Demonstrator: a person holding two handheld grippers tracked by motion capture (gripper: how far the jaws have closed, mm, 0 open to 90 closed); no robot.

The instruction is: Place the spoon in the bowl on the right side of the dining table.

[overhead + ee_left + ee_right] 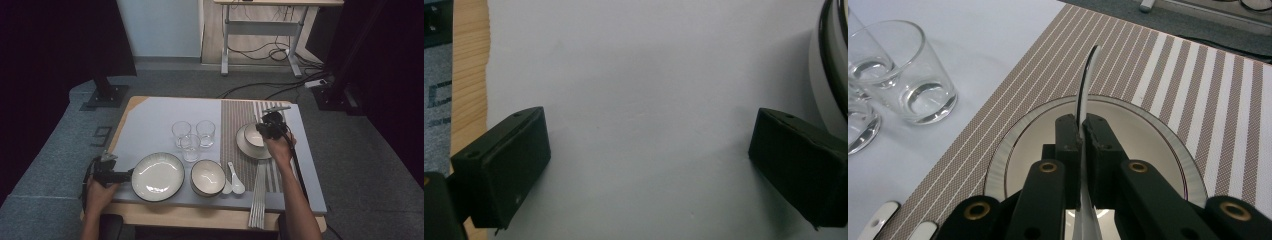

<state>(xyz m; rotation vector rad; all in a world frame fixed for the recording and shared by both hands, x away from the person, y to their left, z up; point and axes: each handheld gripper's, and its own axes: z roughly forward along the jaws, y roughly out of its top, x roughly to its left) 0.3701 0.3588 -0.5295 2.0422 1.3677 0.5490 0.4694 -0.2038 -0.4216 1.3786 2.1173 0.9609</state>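
Table setting beyond the work in hand

Three glasses (193, 136) stood clustered mid-table; a large plate (158, 176), a bowl (207, 177) and two spoons (233, 181) lay along the near edge, with chopsticks (258, 195) beside them on the striped mat (235, 117).

A wooden surface (131, 107) is covered by a grey cloth (150, 125), on which a striped placemat (235, 120), three glasses (191, 135), a plate (158, 176), a bowl (207, 177), two spoons (235, 182) and chopsticks (259, 195) are laid.
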